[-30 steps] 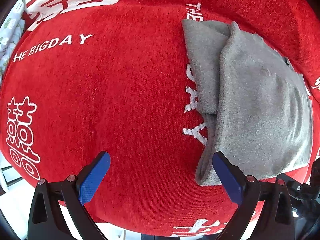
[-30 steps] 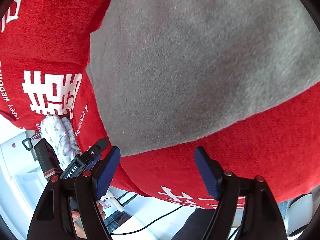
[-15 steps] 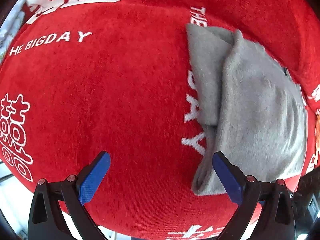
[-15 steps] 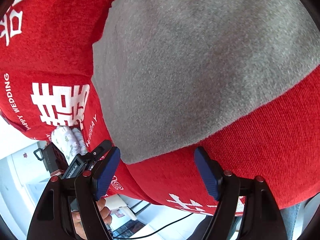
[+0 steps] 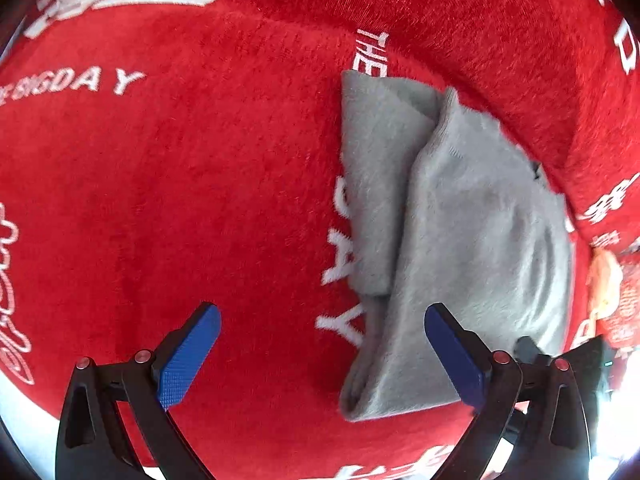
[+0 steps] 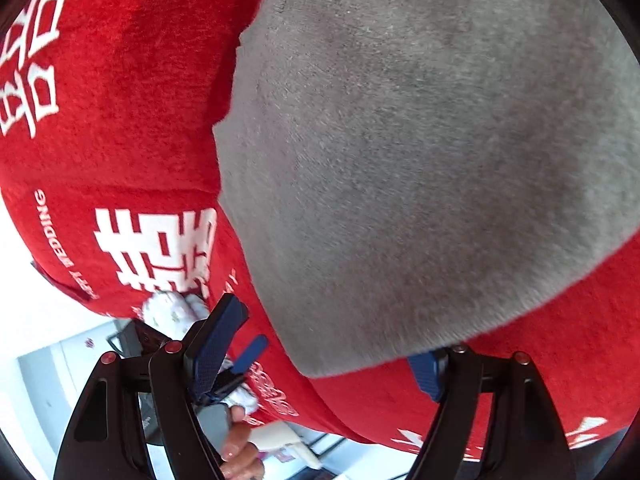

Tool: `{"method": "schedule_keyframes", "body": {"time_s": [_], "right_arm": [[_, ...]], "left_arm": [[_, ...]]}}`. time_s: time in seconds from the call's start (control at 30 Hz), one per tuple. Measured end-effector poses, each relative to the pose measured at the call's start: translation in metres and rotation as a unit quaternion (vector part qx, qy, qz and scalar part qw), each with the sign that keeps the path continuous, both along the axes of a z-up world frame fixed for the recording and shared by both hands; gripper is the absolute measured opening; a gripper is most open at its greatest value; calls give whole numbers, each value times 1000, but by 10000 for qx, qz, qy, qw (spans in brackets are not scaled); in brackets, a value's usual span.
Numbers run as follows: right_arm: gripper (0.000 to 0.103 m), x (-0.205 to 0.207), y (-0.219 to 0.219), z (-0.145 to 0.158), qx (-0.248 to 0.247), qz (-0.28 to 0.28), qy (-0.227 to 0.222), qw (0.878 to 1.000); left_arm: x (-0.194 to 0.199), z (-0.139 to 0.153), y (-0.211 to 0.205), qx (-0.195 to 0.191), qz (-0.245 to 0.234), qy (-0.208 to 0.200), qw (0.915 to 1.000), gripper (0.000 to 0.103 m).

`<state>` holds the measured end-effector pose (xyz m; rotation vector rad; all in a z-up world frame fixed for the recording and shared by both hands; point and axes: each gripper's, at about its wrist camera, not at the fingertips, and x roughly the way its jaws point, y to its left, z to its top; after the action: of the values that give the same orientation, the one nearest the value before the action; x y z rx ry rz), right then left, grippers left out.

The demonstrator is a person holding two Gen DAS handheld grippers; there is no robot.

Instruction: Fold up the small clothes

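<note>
Ideally the next fold starts from the near end of the grey fleece garment (image 5: 472,240), which lies part-folded on the red wedding-print blanket (image 5: 180,184): a narrower flap sticks out on its left, and a doubled hem sits just inside the right-hand finger of the left gripper (image 5: 322,350). That gripper stands wide with nothing between its blue pads (image 5: 188,354); bare blanket and white lettering fill the gap, and the garment's near corner reaches only the right pad. To do the step well, I judge it should shift toward the garment so both layers of the hem sit between the pads before closing, since pinching one layer would let the fold slide apart on the plush pile. The gripper points steeply down at the blanket from above. The right gripper (image 6: 320,356) also stands wide and empty, angled less steeply, with the garment's rounded near edge lying between its fingers and over the right pad's tip; whether that pad touches the cloth is unclear. Beside its left finger the other gripper shows, with a person's hand (image 6: 238,444) below it.
</note>
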<state>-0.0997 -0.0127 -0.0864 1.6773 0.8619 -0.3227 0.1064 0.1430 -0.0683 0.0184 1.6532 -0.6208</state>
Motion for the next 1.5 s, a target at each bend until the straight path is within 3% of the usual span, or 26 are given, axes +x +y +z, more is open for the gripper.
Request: {"method": "schedule_keyframes", "body": {"time_s": [0.07,0.13,0.33,0.53,0.63,0.73,0.93,1.0,1.07,1.1,1.13,1.17,1.2,1.23,1.27,1.37,1.5], "right_arm": [[72,-2,0,-5,260,-186,-97,9994],[11,-2,-1,-10,458,-193,-116,9987],[10,5,-18,27,162,189,-879,9958],[10,15,-28,51,-91,601,-1114,9919],[10,14,-26,50,-108,799,-1064,9910],[9,10,-21,42,-83,980,-914,9909],[15,4,-9,32,-163,2002,45,9796],[21,-1,-14,33,-170,2262,303,9735],[35,-6,-27,43,-380,2388,415,9694],[51,-8,-36,50,-557,2407,443,9680],[54,-8,-45,57,-765,2403,464,9666],[54,-7,-58,67,-1092,2387,474,9638],[47,-4,-67,73,-1344,2392,490,9604],[19,1,-77,80,-1671,2435,539,9539],[4,10,-88,84,-1986,2539,683,9442],[2,29,-108,81,-2557,2683,894,9245],[2,49,-110,37,-2333,3249,1172,9090]], "left_arm": [[4,-5,-5,-324,67,276,9991,102],[6,-6,-9,-534,121,416,9976,102],[15,-18,-34,-1089,151,935,9895,102],[17,-29,-68,-1638,1,1583,9737,102],[15,-24,-91,-1797,-172,1605,9704,102],[8,-13,-114,-1799,-424,1376,9731,102],[-4,-15,-137,-1194,-739,955,9855,100],[-8,-16,-139,-993,-823,766,9887,93],[-11,-13,-140,-891,-890,583,9903,84],[-13,-12,-140,-772,-963,451,9913,67],[-12,-10,-140,-635,-1034,328,9921,47],[-13,-9,-141,-447,-1116,150,9926,39],[-9,-9,-135,-459,-1133,128,9924,33],[-8,-7,-134,-506,-1094,107,9927,24],[-7,-5,-133,-524,-1081,88,9927,23],[-8,0,-134,-538,-1030,-3,9932,22],[-9,18,-131,-823,-877,-58,9927,21]]}}
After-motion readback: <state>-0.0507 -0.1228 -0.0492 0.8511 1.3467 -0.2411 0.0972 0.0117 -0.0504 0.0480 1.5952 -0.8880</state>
